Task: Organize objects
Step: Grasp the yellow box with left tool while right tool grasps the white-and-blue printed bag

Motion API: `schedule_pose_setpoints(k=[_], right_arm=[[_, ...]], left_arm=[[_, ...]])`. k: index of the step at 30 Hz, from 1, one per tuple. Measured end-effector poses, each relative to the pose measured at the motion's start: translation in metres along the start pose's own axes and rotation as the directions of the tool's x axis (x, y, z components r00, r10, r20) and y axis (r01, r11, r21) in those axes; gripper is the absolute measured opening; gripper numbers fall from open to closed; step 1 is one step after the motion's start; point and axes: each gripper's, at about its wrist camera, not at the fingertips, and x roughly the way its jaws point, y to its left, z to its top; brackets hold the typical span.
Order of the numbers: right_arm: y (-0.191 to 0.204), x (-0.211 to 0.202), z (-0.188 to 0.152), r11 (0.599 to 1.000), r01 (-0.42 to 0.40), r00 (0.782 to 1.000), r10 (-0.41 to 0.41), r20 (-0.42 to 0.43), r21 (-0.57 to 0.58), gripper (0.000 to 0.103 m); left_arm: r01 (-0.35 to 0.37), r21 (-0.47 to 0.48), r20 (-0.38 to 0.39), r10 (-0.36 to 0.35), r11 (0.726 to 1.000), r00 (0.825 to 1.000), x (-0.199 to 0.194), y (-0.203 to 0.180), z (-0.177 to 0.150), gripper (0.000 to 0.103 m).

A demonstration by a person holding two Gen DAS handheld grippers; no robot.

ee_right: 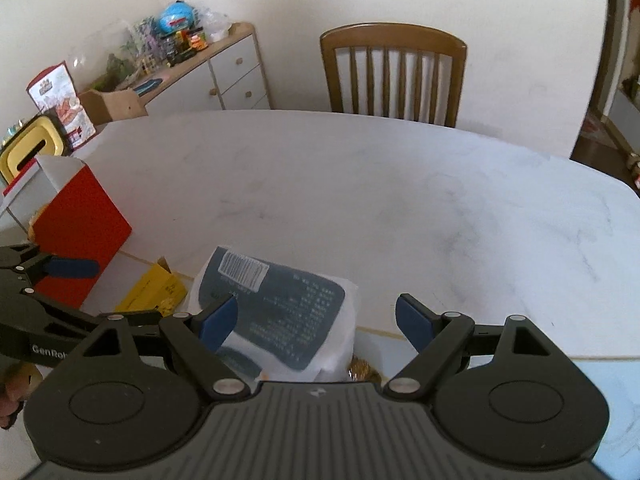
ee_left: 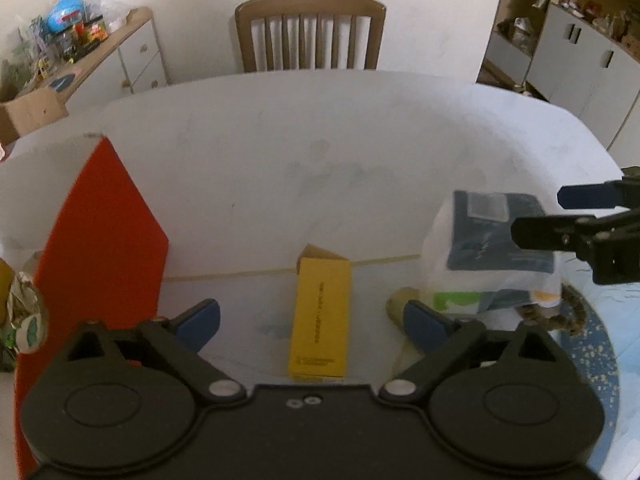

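The left gripper [ee_left: 312, 318] hovers over the yellow box [ee_left: 320, 316], fingers apart. The right gripper [ee_right: 316, 318] straddles the white-and-blue packet [ee_right: 280, 320], fingers apart, near the tabletop's [ee_right: 380, 200] near edge.

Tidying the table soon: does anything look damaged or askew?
The yellow box has its far end flap hanging open. The white packet with the blue label lies tilted. Nothing looks spilled.

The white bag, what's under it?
Under the white bag a brown woven thing and a green-and-white pack peek out. The rest is covered.
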Motion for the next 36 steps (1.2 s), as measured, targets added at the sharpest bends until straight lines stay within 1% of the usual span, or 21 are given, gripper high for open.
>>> schedule_pose_setpoints(k=[5, 8, 10, 14, 16, 17, 19, 21, 25, 27, 28, 29, 32, 36], right_arm=[[-0.001, 0.02, 0.006, 0.999, -0.034, 0.999, 0.033, -0.028, -0.02, 0.086], [-0.001, 0.031, 0.005, 0.999, -0.044, 0.998, 0.044, -0.045, -0.01, 0.086], [-0.003, 0.035, 0.004, 0.998, -0.056, 0.997, 0.056, -0.048, 0.008, 0.086], [-0.005, 0.039, 0.003, 0.996, -0.084, 0.995, 0.085, -0.049, 0.026, 0.086], [-0.004, 0.039, 0.002, 0.995, -0.093, 0.994, 0.095, -0.049, 0.026, 0.086], [-0.003, 0.039, 0.001, 0.995, -0.098, 0.994, 0.099, -0.047, 0.025, 0.086], [-0.002, 0.039, 0.0, 0.994, -0.102, 0.994, 0.103, -0.042, 0.03, 0.083], [-0.002, 0.037, -0.001, 0.994, -0.101, 0.994, 0.103, -0.037, 0.037, 0.081], [-0.003, 0.033, -0.002, 0.994, -0.099, 0.995, 0.1, -0.029, 0.049, 0.071], [-0.004, 0.029, -0.003, 0.994, -0.098, 0.995, 0.099, -0.023, 0.058, 0.064], [-0.005, 0.028, -0.004, 0.993, -0.096, 0.995, 0.097, -0.02, 0.063, 0.061], [-0.005, 0.026, -0.004, 0.993, -0.094, 0.995, 0.095, -0.016, 0.066, 0.056], [-0.007, 0.021, -0.005, 0.993, -0.084, 0.996, 0.085, -0.004, 0.078, 0.046], [-0.004, 0.015, -0.005, 0.996, -0.067, 0.998, 0.067, 0.014, 0.065, 0.032]], left_arm=[[-0.01, 0.003, -0.009, 0.01, 1.0, 1.0, 0.006, -0.001, -0.003, 0.089], [-0.008, 0.005, -0.018, 0.009, 1.0, 1.0, 0.009, -0.002, -0.004, 0.084], [0.005, 0.001, -0.029, -0.005, 1.0, 1.0, 0.012, 0.0, -0.005, 0.077], [0.015, -0.003, -0.037, -0.015, 1.0, 0.999, 0.015, 0.0, -0.009, 0.067], [0.018, -0.003, -0.04, -0.018, 1.0, 0.999, 0.016, 0.0, -0.012, 0.058], [0.02, -0.002, -0.04, -0.02, 1.0, 0.999, 0.017, 0.0, -0.014, 0.056], [0.023, 0.0, -0.039, -0.023, 1.0, 0.999, 0.018, -0.001, -0.018, 0.05], [0.01, 0.01, -0.029, -0.01, 1.0, 1.0, 0.017, -0.003, -0.021, 0.046], [0.005, 0.032, -0.02, -0.004, 0.999, 1.0, 0.015, -0.006, -0.022, 0.037], [0.002, 0.036, -0.018, -0.001, 0.999, 1.0, 0.015, -0.008, -0.023, 0.036], [0.001, 0.041, -0.017, -0.001, 0.999, 1.0, 0.014, -0.009, -0.023, 0.031], [0.0, 0.046, -0.018, 0.001, 0.999, 1.0, 0.014, -0.01, -0.023, 0.029], [-0.017, 0.062, -0.021, 0.019, 0.998, 1.0, 0.013, -0.013, -0.024, 0.028], [-0.018, 0.063, -0.019, 0.02, 0.998, 1.0, 0.011, -0.015, -0.025, 0.028]])
